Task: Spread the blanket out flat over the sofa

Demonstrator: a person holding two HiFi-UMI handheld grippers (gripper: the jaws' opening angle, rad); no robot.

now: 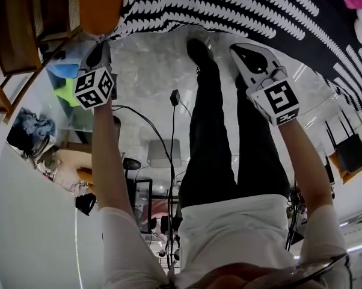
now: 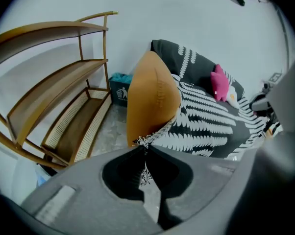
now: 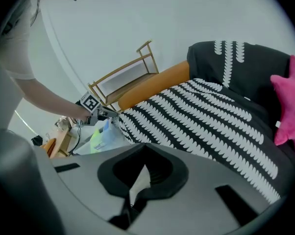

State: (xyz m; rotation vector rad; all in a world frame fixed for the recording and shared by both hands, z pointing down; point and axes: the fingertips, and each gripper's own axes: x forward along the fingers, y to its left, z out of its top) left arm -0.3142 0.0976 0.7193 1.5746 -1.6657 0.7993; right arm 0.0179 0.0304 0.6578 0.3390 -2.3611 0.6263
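A black blanket (image 1: 229, 5) with white leaf stripes lies over the sofa's seat and backrest (image 3: 211, 116). Its near edge hangs at the sofa's front, by the orange sofa arm (image 2: 152, 97). My left gripper (image 2: 143, 148) is shut on the blanket's fringed corner, just beside that arm (image 1: 100, 2). My right gripper (image 3: 145, 146) is shut at the blanket's front edge further right, and the cloth runs straight up from its tips. In the head view the left gripper (image 1: 101, 50) and right gripper (image 1: 241, 52) both sit at the blanket's hem.
A wooden shelf rack (image 2: 64, 97) stands left of the sofa, with a teal bin (image 2: 119, 89) behind it. A pink cushion (image 3: 289, 102) lies at the sofa's far end. The person's legs (image 1: 217, 131) stand between the grippers, and cables (image 1: 172, 119) trail on the pale floor.
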